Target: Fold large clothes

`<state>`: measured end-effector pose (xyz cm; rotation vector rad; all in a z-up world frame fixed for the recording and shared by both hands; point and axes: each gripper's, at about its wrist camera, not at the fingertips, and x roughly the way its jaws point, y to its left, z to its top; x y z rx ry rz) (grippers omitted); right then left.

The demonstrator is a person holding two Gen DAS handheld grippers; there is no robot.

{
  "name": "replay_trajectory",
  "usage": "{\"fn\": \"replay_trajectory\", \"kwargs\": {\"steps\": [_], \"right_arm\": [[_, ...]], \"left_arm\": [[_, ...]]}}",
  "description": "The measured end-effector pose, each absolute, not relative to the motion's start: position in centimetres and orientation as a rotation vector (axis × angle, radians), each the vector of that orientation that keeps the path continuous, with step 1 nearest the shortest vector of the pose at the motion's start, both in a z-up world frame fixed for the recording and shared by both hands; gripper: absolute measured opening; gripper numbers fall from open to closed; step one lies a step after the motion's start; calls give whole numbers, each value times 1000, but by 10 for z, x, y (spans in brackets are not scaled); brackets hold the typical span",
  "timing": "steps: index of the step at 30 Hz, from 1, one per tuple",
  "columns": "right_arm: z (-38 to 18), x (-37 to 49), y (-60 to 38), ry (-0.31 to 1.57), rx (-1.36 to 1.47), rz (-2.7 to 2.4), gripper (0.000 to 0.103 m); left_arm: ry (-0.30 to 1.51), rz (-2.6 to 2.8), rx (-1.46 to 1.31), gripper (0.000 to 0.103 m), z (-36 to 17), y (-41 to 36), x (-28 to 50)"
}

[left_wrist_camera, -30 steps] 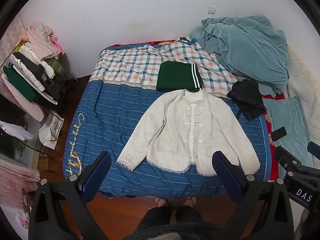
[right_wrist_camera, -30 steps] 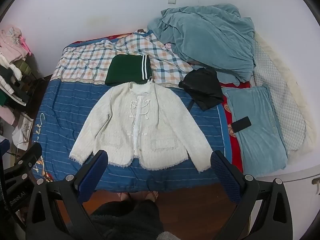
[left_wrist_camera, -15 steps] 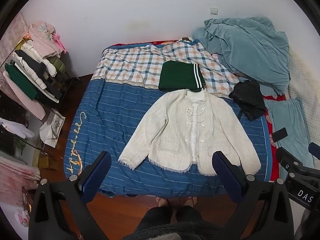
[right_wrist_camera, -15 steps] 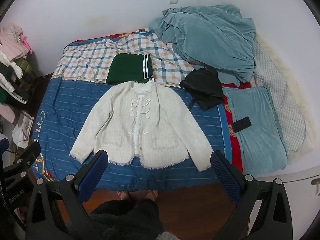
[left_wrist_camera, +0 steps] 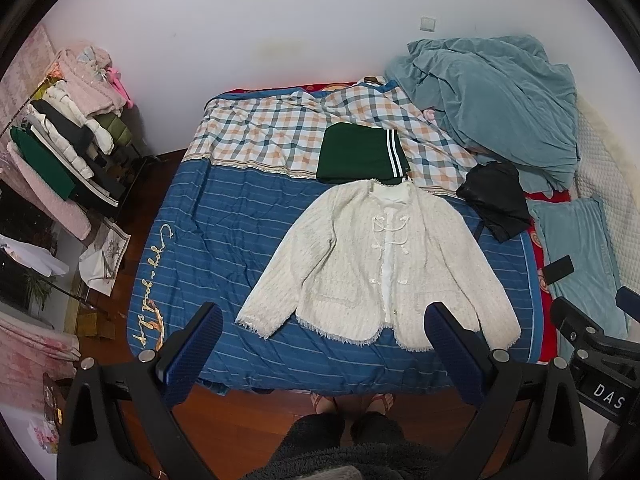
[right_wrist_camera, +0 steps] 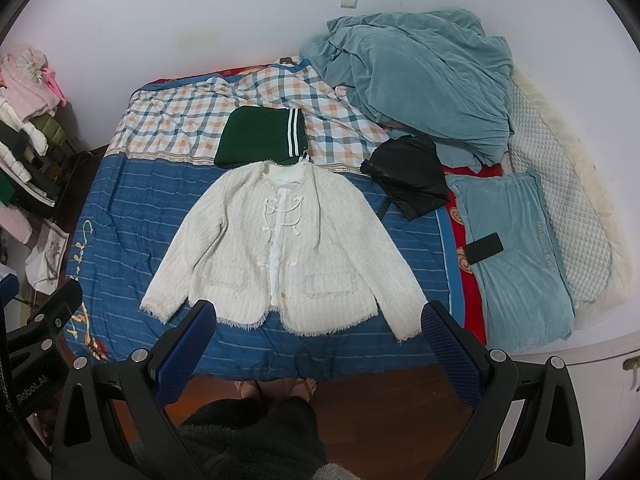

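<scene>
The left gripper [left_wrist_camera: 320,344] is being held high above the foot of the bed [left_wrist_camera: 224,216] with its blue-padded fingers [left_wrist_camera: 192,352] spread wide, released, nothing being gripped or touched by them. The right gripper [right_wrist_camera: 316,344] is being held the same way, its fingers [right_wrist_camera: 448,344] parted fully and kept clear of the cloth. The cream jacket [left_wrist_camera: 376,264] is being left spread flat and face up on the blue striped bedcover, its collar pointed toward the wall and its fringed hem toward the foot of the bed, so that its long axis is being run from head to foot, with both sleeves angled outward and down. Its collar is being touched by the folded green garment [left_wrist_camera: 360,156] lying beyond it; a black garment [left_wrist_camera: 496,200] is being left just to the right. Compared with a second ago, the jacket is being seen unmoved, while both views are being shifted only slightly.
</scene>
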<state>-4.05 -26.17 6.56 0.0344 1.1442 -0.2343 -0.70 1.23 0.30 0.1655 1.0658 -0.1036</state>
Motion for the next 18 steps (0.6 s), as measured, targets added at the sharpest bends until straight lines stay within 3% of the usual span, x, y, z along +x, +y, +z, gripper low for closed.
{"fn": "replay_trajectory", "kwargs": {"steps": [18], "right_arm": [[68,-44,-260,1140,39,-232,103]], "left_arm": [[1061,-101,169,103,5,7,-6]]}}
